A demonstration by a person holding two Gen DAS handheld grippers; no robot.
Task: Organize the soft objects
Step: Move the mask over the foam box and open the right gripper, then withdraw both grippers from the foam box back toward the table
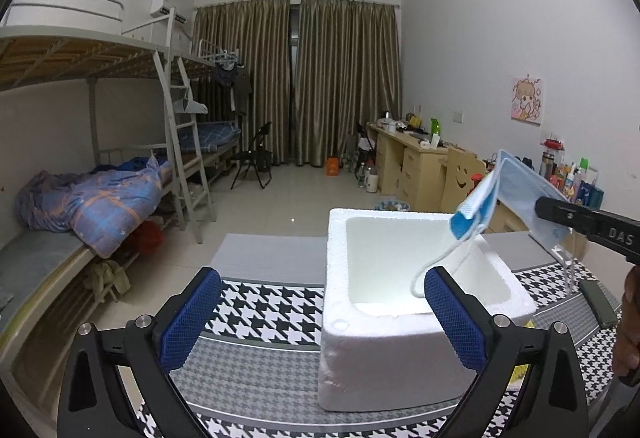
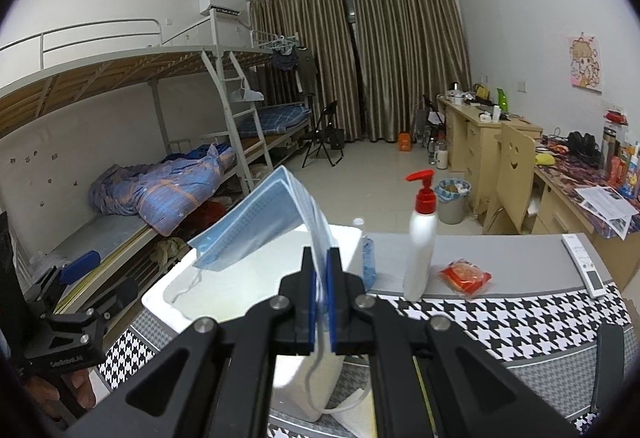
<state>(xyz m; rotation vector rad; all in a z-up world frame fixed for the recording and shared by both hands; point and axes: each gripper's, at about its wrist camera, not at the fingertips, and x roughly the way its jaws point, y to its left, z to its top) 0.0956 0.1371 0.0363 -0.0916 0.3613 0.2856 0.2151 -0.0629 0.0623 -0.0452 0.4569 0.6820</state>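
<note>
**Face masks held over foam box on patterned table**

Face masks, a blue folded stack, are pinched between the closed blue pads of the right gripper, their white ear loops dangling. The stack hangs above the open white foam box, which stands on a table covered in black-and-white houndstooth cloth. The left gripper is empty, its fingers spread wide on either side of the box's near left corner; a hand grips its handle at the lower left of the right wrist view.

Just beyond the box, on the grey strip of the tabletop, stand a white pump bottle with a red top and a red packet beside it. A white remote control lies near the table's right edge.

Farther back, a bunk bed with a rumpled blue blanket lines the left wall, wooden desks the right, and drawn olive curtains close off the far end.
</note>
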